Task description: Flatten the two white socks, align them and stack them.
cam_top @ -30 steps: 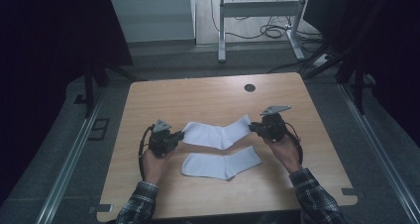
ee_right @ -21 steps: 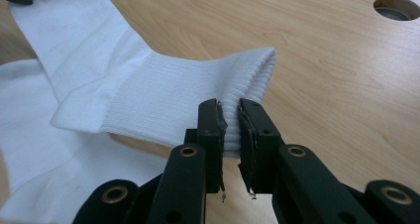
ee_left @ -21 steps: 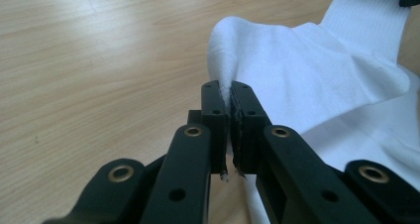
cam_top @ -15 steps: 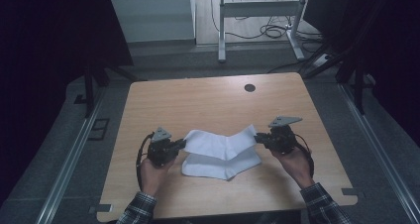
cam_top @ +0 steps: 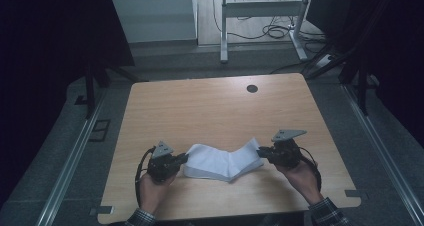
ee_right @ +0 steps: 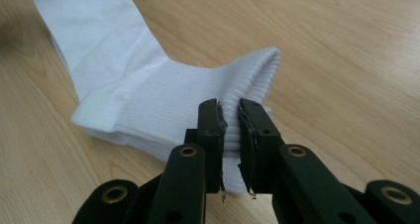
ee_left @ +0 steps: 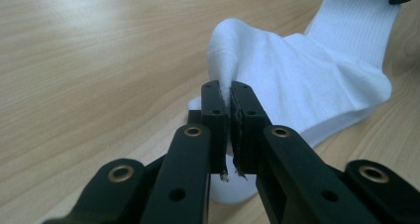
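Worktop: a rectangular light wooden worktop (cam_top: 200,111) with rounded corners, in front of me.
Surface: pale wood grain, bare over the far half.
Cable hole: a small round dark grommet (cam_top: 252,88) set in the board near the far edge, right of centre.
Lying on it: two white ribbed cotton socks (cam_top: 225,162), one stacked on the other, near the edge closest to me.
Sock ends: the top sock's two ends rise off the wood.
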### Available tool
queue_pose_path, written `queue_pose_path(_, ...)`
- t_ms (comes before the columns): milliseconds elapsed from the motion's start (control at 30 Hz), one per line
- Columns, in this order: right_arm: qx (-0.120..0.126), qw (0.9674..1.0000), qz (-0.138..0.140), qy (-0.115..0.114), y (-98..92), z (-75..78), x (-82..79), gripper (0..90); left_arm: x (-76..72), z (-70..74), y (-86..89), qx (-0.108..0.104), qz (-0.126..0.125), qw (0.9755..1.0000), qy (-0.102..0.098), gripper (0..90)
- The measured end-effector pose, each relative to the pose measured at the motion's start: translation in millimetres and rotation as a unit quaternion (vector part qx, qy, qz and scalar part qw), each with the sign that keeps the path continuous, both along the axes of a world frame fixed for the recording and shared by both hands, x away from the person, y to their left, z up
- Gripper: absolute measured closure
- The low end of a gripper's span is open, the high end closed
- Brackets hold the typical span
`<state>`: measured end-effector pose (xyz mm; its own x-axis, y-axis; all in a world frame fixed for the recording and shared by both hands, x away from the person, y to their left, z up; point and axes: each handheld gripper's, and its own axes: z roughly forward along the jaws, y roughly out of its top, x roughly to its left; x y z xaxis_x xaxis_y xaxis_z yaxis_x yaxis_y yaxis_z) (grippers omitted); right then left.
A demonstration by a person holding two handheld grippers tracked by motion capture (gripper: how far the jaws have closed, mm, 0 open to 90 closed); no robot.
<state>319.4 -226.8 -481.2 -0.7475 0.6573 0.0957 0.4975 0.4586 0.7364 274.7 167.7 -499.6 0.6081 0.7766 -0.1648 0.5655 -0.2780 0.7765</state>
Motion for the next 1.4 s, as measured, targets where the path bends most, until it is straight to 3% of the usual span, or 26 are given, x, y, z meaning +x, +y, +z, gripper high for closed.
queue_pose_path(233,-0.034,0.9990,0.008,0.027,7.0,-14.3,1.0,78.0,-7.8,-10.3,-2.2,0.028,0.004,0.9993,0.026,85.2)
queue_pose_path(367,-0.064,0.9971,0.002,0.041,8.9,-24.4,4.3,71.4,-3.1,-22.8,-7.0,0.060,0.016,0.9971,0.044,73.5)
queue_pose_path(433,-0.064,0.9972,-0.003,0.040,6.9,-24.6,5.4,66.6,-2.9,-21.1,-6.8,0.059,0.023,0.9973,0.036,63.8)
queue_pose_path(567,-0.043,0.9988,-0.011,0.022,3.5,-15.2,4.8,63.0,-3.5,-9.9,-2.6,0.037,0.026,0.9989,0.012,58.3)
queue_pose_path(700,-0.042,0.9989,-0.013,0.017,4.7,-16.3,6.9,59.6,-0.3,-12.0,-2.9,0.028,0.029,0.9990,0.021,55.5)
queue_pose_path(900,-0.049,0.9987,-0.011,0.009,10.7,-21.8,11.1,54.5,6.3,-19.6,-11.4,0.040,0.025,0.9985,0.028,50.2)
queue_pose_path(1200,-0.055,0.9976,-0.016,0.040,12.7,-38.8,19.8,51.4,13.8,-33.0,-13.7,0.056,0.027,0.9968,0.051,49.7)
queue_pose_path(1400,-0.057,0.9970,-0.008,0.050,15.4,-41.8,20.0,60.5,13.5,-36.3,-17.7,0.064,0.018,0.9966,0.049,61.0)
